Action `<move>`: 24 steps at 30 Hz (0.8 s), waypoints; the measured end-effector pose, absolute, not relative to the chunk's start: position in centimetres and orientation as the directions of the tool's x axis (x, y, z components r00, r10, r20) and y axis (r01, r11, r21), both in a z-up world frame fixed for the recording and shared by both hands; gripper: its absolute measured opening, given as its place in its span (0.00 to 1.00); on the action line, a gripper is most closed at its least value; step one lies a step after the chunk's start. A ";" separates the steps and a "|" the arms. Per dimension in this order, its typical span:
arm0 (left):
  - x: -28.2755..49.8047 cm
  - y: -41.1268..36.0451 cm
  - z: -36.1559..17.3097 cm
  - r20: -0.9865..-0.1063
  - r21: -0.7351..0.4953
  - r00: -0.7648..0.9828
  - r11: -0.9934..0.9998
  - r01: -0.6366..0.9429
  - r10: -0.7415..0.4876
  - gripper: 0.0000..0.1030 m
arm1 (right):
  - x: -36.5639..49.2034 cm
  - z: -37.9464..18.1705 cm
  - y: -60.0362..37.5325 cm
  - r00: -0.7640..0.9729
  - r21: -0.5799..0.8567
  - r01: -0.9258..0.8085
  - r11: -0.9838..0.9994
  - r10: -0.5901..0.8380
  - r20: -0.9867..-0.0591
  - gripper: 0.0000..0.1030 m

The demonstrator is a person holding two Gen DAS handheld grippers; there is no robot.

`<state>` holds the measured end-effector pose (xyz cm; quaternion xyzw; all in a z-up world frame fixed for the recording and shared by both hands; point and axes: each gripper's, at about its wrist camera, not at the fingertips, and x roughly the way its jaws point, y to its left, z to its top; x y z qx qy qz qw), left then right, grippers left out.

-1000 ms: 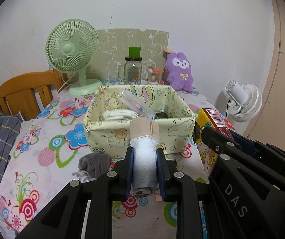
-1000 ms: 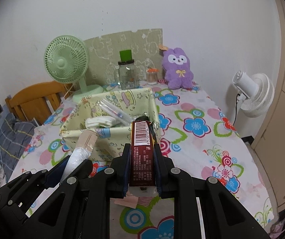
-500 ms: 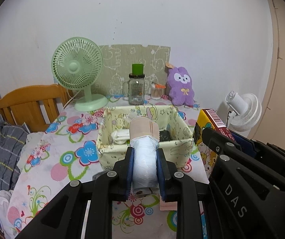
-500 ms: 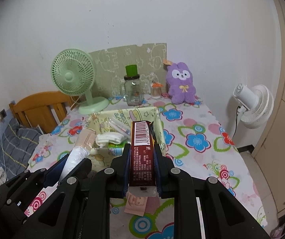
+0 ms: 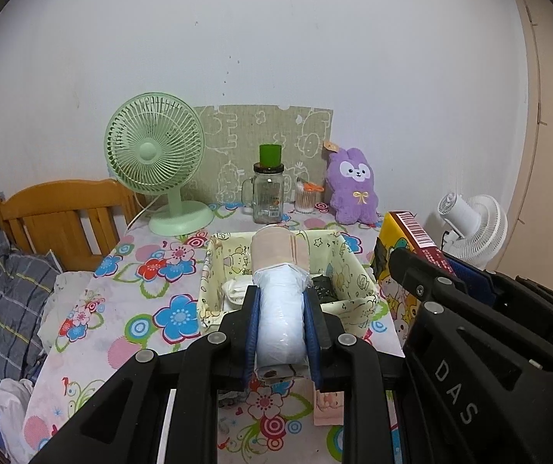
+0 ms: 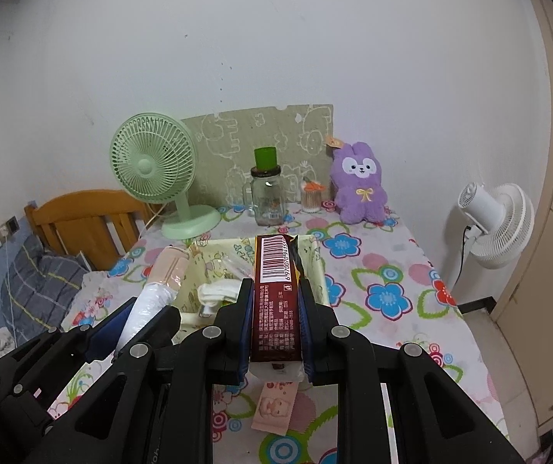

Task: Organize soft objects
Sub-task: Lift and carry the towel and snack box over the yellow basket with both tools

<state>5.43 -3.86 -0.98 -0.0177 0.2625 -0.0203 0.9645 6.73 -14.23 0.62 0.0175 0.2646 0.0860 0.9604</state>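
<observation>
Both grippers rose (basket (image 5: 288,270) receded), clamping roll (image 5: 279,309) and packet (image 6: 275,294).

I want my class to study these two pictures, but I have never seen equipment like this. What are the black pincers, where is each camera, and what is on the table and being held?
A person holds a two-finger clamp in each hand, each carrying a wide-angle camera looking along its fingers. In the left camera's picture, the left gripper squeezes a white plastic-wrapped roll with a beige end. In the right camera's picture, the right gripper squeezes a dark red barcoded packet. Ahead, on the flower-patterned tablecloth, are a pale yellow fabric basket, a green desk fan, a glass jar with a green lid and a purple plush rabbit.
</observation>
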 end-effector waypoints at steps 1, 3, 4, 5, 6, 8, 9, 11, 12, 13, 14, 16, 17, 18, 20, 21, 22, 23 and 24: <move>5.5 -3.8 -0.9 -0.507 -0.046 0.861 0.998 0.030 -0.049 0.20 | 6.9 0.6 -14.3 0.845 0.082 -0.156 0.984 0.176 -0.505 0.23; 5.9 -3.8 -0.9 -0.509 -0.048 0.859 0.998 0.032 -0.052 0.20 | 7.2 0.6 -14.2 0.845 0.082 -0.155 0.985 0.175 -0.505 0.23; 6.2 -3.8 -0.9 -0.509 -0.048 0.859 0.998 0.031 -0.051 0.20 | 7.3 0.6 -14.1 0.845 0.082 -0.155 0.984 0.175 -0.505 0.24; 6.4 -3.7 -0.9 -0.510 -0.048 0.859 0.998 0.031 -0.051 0.20 | 7.6 0.5 -14.1 0.845 0.082 -0.156 0.984 0.176 -0.506 0.23; 6.7 -3.7 -0.9 -0.510 -0.046 0.859 0.998 0.031 -0.050 0.20 | 7.8 0.6 -14.1 0.845 0.082 -0.156 0.984 0.176 -0.505 0.23; 7.0 -3.7 -1.0 -0.509 -0.044 0.860 0.999 0.028 -0.047 0.20 | 7.9 0.5 -14.0 0.845 0.082 -0.157 0.984 0.177 -0.505 0.23; 7.4 -3.6 -1.0 -0.510 -0.045 0.859 0.999 0.027 -0.046 0.20 | 8.3 0.5 -13.9 0.844 0.083 -0.158 0.984 0.178 -0.505 0.23; 8.0 -3.5 -1.0 -0.511 -0.045 0.858 0.999 0.022 -0.042 0.20 | 8.9 0.5 -13.8 0.844 0.082 -0.160 0.984 0.179 -0.506 0.23; 8.3 -3.5 -1.1 -0.511 -0.043 0.859 0.999 0.020 -0.039 0.20 | 9.2 0.5 -13.7 0.844 0.082 -0.161 0.983 0.181 -0.506 0.23; 8.6 -3.4 -1.1 -0.511 -0.040 0.859 0.999 0.016 -0.034 0.20 | 9.5 0.5 -13.6 0.844 0.081 -0.164 0.983 0.182 -0.504 0.23; 8.8 -3.3 -1.1 -0.510 -0.038 0.860 0.999 0.013 -0.030 0.20 | 9.9 0.5 -13.6 0.844 0.080 -0.165 0.983 0.183 -0.504 0.23; 9.4 -3.2 -1.1 -0.508 -0.035 0.861 0.999 0.009 -0.025 0.20 | 10.5 0.5 -13.4 0.844 0.079 -0.171 0.982 0.188 -0.502 0.23; 9.7 -3.2 -1.0 -0.508 -0.034 0.861 0.999 0.007 -0.023 0.20 | 10.8 0.5 -13.4 0.845 0.080 -0.172 0.982 0.189 -0.501 0.23; 10.0 -3.1 -1.0 -0.506 -0.032 0.862 0.999 0.005 -0.021 0.20 | 11.1 0.5 -13.4 0.845 0.082 -0.172 0.982 0.190 -0.500 0.23; 10.5 -2.9 -1.0 -0.506 -0.031 0.863 1.000 0.003 -0.018 0.20 | 11.8 0.4 -13.2 0.844 0.086 -0.175 0.981 0.194 -0.499 0.23; 10.8 -2.9 -1.1 -0.506 -0.032 0.862 0.999 0.003 -0.019 0.20 | 12.0 0.4 -13.2 0.844 0.087 -0.176 0.981 0.196 -0.499 0.23; 11.0 -2.8 -1.1 -0.508 -0.032 0.861 0.999 0.002 -0.018 0.20 | 12.3 0.4 -13.1 0.844 0.088 -0.177 0.980 0.197 -0.499 0.23; 11.3 -2.8 -1.2 -0.509 -0.032 0.861 1.000 0.001 -0.017 0.20 | 12.5 0.4 -13.1 0.844 0.087 -0.178 0.980 0.197 -0.500 0.23; 11.5 -2.8 -1.2 -0.510 -0.031 0.860 1.000 -0.001 -0.015 0.20 | 12.9 0.3 -12.9 0.844 0.084 -0.179 0.980 0.197 -0.500 0.23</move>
